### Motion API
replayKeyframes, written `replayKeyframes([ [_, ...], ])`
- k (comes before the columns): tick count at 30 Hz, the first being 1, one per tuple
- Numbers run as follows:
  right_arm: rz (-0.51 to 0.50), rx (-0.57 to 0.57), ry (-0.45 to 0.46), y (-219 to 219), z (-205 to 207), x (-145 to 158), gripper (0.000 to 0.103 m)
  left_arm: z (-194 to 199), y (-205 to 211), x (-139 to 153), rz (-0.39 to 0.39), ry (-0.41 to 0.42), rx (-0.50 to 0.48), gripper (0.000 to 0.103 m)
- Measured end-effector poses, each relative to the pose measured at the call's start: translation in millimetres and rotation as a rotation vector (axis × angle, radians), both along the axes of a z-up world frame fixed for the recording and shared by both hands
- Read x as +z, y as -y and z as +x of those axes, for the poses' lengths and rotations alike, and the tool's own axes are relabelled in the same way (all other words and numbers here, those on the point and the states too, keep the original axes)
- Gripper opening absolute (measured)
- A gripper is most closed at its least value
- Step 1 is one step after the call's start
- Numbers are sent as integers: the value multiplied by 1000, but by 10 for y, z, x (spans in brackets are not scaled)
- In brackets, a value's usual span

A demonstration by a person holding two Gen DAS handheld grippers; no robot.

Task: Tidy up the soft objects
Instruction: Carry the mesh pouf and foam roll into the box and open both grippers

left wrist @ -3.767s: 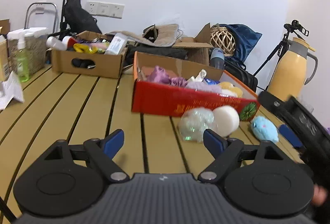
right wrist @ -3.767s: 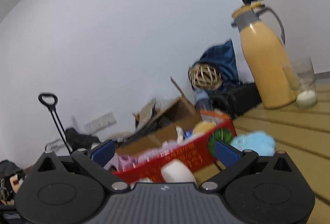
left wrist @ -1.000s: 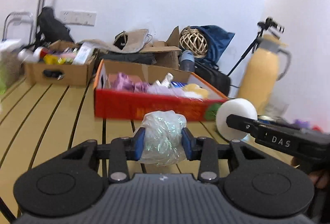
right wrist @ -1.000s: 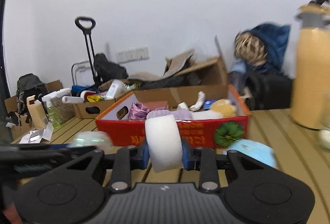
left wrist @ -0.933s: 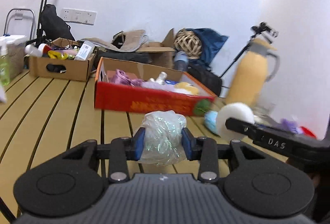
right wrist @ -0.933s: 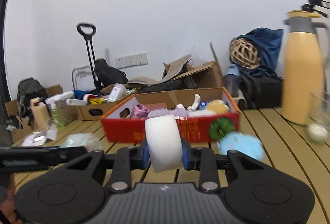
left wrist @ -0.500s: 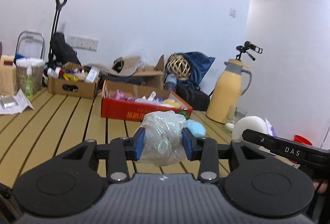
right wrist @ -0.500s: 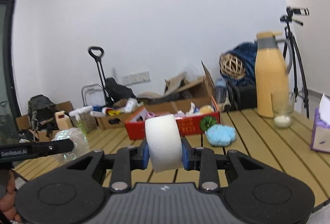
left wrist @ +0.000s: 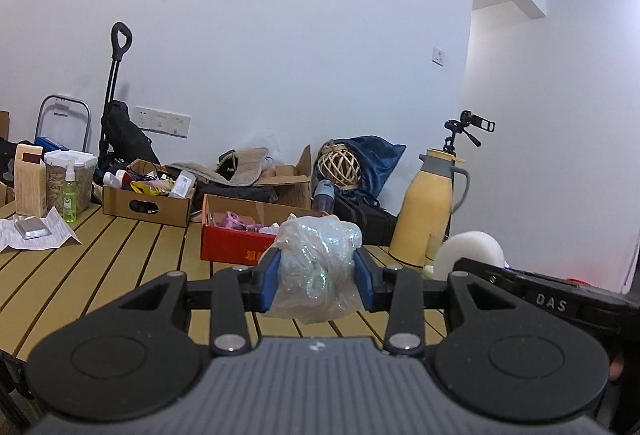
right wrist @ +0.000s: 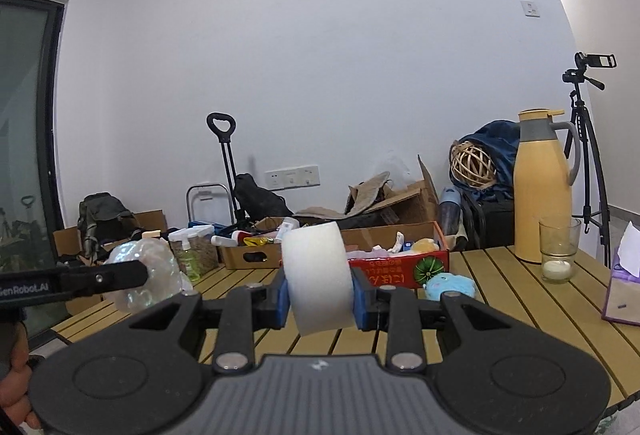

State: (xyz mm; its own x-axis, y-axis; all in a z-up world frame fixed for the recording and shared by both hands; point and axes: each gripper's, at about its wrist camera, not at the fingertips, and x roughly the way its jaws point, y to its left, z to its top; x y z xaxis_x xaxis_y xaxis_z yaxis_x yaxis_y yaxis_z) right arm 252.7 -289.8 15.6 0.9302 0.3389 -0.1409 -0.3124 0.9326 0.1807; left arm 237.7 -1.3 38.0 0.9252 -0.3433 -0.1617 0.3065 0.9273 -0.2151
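Note:
My left gripper [left wrist: 318, 281] is shut on a crumpled clear plastic bag [left wrist: 316, 267], held well above the slatted wooden table [left wrist: 120, 259]. My right gripper [right wrist: 318, 293] is shut on a white foam cylinder [right wrist: 318, 275], also held in the air. Each shows in the other's view: the foam [left wrist: 466, 247] at the right of the left wrist view, the bag [right wrist: 148, 273] at the left of the right wrist view. The red cardboard box [right wrist: 400, 269] with soft items stands far ahead on the table. A light blue plush toy [right wrist: 450, 285] lies in front of it.
A brown box of bottles [left wrist: 146, 201] stands left of the red box. A yellow thermos [right wrist: 542, 191], a glass with a candle [right wrist: 558, 255] and a tissue pack [right wrist: 624, 285] stand at the right. A green spray bottle [left wrist: 70, 197] and papers [left wrist: 36, 235] are far left.
Both grippers closed on their objects, the bag and the foam, lifted them, and pulled back and up from the red box, which now looks smaller and farther.

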Motion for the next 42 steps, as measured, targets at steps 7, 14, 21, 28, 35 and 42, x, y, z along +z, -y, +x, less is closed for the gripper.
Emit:
replayKeyframes([
  [7, 6, 1, -19, 45, 293, 35, 30, 317, -40, 76, 0, 18, 16, 39],
  [14, 4, 51, 2, 254, 1137, 580, 30, 1173, -40, 674, 38, 114, -44, 40],
  [21, 4, 149, -137, 312, 2716, 984, 30, 2734, 267, 1028, 54, -22, -162, 41],
  [28, -104, 135, -355, 85, 4436, 639, 30, 4427, 565, 639, 81, -258, -137, 43],
  [35, -141, 63, -564, -152, 5589, -338, 30, 5956, 847, -255, 183, -492, -30, 45],
  [42, -90, 119, -599, -116, 5652, -497, 56, 6066, 648, -474, 108, -510, -10, 76],
])
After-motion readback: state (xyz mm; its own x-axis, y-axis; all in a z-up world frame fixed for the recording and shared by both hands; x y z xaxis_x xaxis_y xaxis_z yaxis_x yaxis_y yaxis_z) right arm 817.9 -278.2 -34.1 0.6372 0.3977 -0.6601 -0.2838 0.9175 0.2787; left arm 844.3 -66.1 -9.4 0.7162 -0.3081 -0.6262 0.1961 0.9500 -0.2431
